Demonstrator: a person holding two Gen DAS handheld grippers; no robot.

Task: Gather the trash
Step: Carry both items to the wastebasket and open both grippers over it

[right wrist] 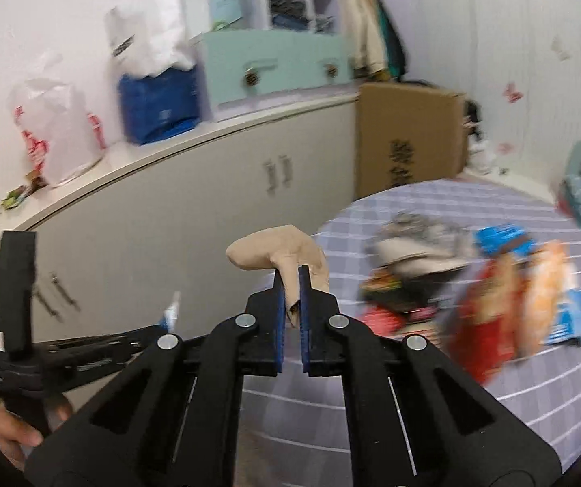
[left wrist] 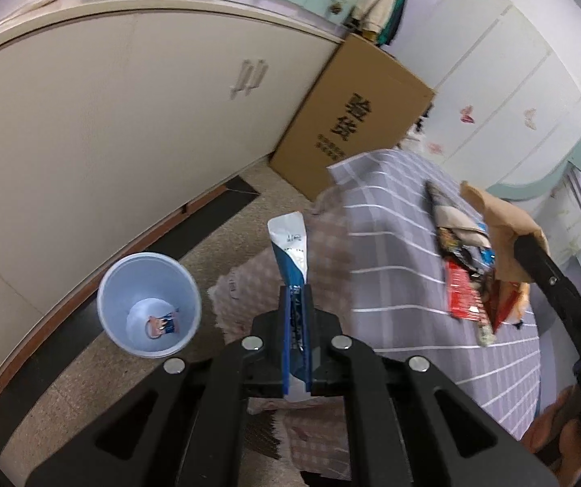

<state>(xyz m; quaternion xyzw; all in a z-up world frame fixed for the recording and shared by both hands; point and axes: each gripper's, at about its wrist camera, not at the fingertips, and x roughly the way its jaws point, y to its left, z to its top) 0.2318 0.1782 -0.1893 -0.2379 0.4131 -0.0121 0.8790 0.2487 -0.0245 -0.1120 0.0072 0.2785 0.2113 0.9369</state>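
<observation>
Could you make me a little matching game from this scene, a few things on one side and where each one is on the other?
Things:
1. blue and white foil wrapper
2. crumpled brown paper
3. pale blue plastic bin
4. brown cardboard box

Places:
A. standing on the floor beside the bed
B. pinched in the right tool
C. pinched in the left tool
D. leaning against the cream cabinet

Pairs: 1-C, 2-B, 3-A, 4-D

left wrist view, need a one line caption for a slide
Left claw shut on a blue-white wrapper, above a white bin on the floor holding one scrap, beside the checked bed.
</observation>
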